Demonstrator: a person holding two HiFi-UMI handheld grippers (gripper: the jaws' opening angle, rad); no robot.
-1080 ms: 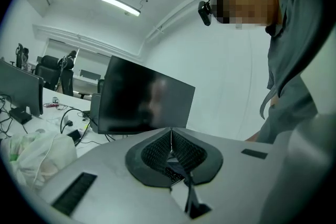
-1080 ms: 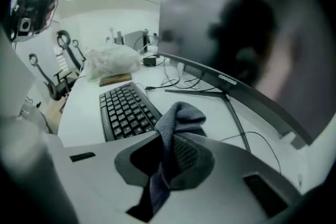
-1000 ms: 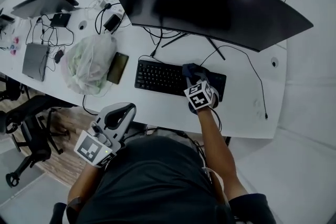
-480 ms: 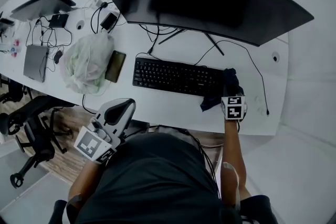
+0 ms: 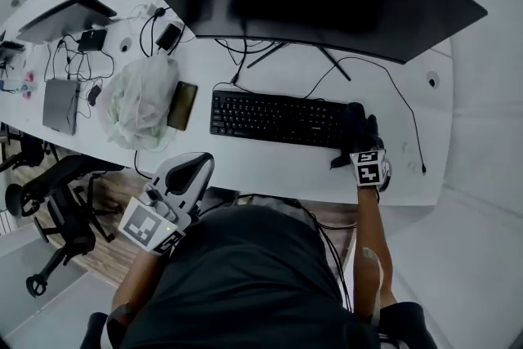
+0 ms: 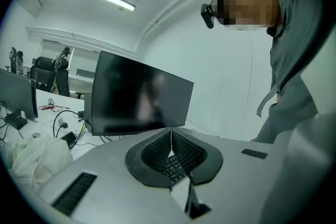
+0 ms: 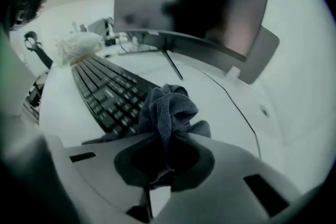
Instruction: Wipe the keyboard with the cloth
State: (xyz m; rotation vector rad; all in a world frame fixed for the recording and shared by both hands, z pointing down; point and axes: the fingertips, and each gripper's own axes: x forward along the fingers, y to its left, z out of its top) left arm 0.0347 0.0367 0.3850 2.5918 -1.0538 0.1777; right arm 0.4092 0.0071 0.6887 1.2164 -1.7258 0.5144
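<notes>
R gripper (image 7: 164, 155) is clamped on the dark cloth (image 7: 169, 107), which sits bunched at the right end of the keyboard (image 5: 274, 118) on the desk (image 5: 261, 167). L gripper (image 6: 170, 139) has its jaws together w/ nothing between, off the desk's near edge.

My left gripper (image 6: 170, 140) holds its jaws pressed together, empty (a sliver of keyboard (image 6: 174, 169) shows just beneath them). Beyond, the dark monitor (image 6: 137, 96) stands on the white surface (image 6: 76, 147), with a pale crumpled bag (image 6: 29, 157) at the left.
</notes>
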